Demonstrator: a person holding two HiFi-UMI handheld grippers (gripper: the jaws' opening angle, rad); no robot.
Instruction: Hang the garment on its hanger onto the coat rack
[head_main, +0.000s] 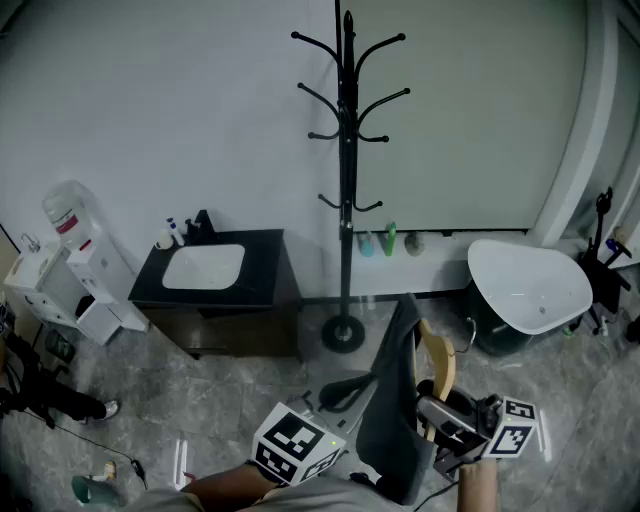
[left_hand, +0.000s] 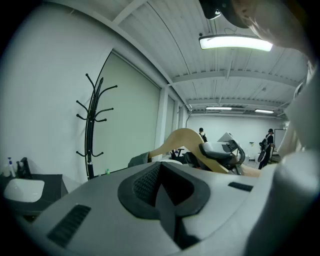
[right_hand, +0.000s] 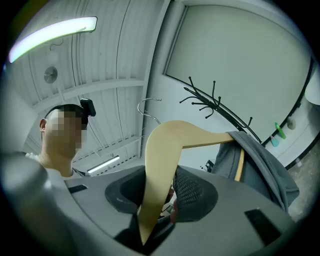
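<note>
The black coat rack (head_main: 346, 150) stands upright against the far wall, its hooks bare. Below it, near me, a grey garment (head_main: 395, 410) drapes over a pale wooden hanger (head_main: 437, 365). My right gripper (head_main: 455, 425) is shut on the hanger's arm; in the right gripper view the wood (right_hand: 170, 145) runs between the pads of the right gripper (right_hand: 160, 195), with the metal hook (right_hand: 150, 107) above and the garment (right_hand: 255, 160) hanging at the right. My left gripper (head_main: 300, 445) sits left of the garment. In its own view the left gripper (left_hand: 162, 187) has its jaws together with nothing between them.
A black vanity with a white basin (head_main: 205, 268) stands left of the rack's base (head_main: 343, 335). A white tub (head_main: 530, 285) is at the right, a water dispenser (head_main: 75, 250) at the far left, bottles (head_main: 390, 240) on the wall ledge. Two people (left_hand: 265, 147) stand far off.
</note>
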